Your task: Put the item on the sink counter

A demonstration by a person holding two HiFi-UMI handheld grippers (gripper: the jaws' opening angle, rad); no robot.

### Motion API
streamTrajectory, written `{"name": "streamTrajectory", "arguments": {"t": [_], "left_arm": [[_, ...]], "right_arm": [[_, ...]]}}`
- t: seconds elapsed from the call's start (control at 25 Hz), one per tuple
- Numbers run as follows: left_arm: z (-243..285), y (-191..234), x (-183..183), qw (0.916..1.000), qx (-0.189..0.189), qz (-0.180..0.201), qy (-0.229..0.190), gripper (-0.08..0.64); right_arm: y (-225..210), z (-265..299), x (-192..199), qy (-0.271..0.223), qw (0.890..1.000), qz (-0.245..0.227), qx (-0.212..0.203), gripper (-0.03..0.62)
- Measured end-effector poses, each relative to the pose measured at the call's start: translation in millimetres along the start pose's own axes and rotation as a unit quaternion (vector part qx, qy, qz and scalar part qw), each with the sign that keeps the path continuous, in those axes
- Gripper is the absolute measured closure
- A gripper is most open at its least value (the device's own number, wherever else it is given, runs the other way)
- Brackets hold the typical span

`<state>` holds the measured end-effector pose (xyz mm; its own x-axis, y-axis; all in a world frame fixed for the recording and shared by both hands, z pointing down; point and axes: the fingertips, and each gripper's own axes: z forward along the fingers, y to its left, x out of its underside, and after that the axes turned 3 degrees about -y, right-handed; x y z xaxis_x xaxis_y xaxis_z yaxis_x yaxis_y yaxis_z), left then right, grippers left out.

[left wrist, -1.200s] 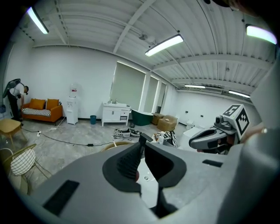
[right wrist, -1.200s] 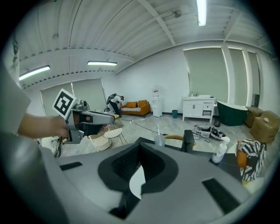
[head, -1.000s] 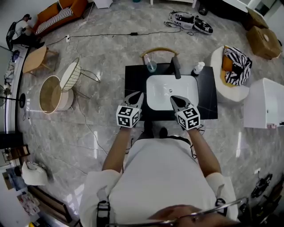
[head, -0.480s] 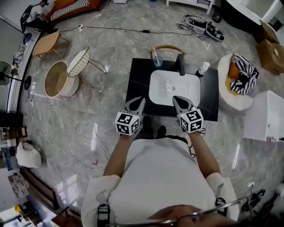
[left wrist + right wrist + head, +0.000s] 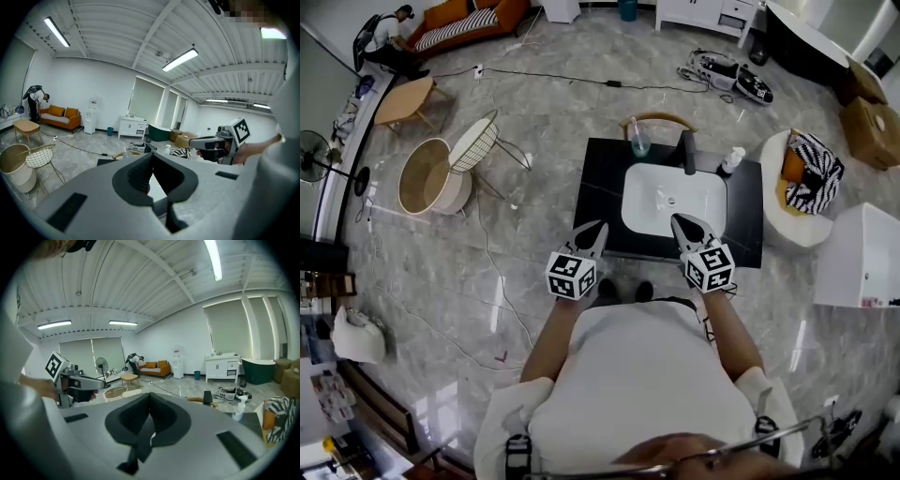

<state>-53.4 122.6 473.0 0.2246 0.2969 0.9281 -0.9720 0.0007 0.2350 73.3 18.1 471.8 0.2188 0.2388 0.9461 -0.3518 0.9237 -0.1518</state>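
Right, left gripper (image 5: 596,230) jaws pressed together on nothing, and right gripper (image 5: 680,222) jaws likewise. Both are held near the front edge of the black sink counter (image 5: 598,187). Cup (image 5: 639,145) and bottle (image 5: 730,161) stand along its back edge; either is possibly the item.

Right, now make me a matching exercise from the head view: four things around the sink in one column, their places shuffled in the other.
Things:
1. clear cup
2. white bottle
3. white basin
4. left gripper

Places:
A. right of the faucet
B. sunk into the middle of the black counter
C. at the counter's front left edge
D. left of the faucet

Pairs: 1-D, 2-A, 3-B, 4-C
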Motion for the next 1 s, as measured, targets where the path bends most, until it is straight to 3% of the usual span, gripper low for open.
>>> {"name": "streamTrajectory", "arguments": {"t": [0.28, 1.0], "left_arm": [[2, 22, -12, 0.9999, 0.008, -0.002, -0.007, 0.555], [14, 29, -26, 0.9993, 0.032, -0.007, -0.015, 0.555]], "right_arm": [[1, 8, -14, -0.003, 1.000, -0.004, 0.017, 0.588], [1, 23, -23, -0.002, 1.000, -0.006, 0.027, 0.588]]}}
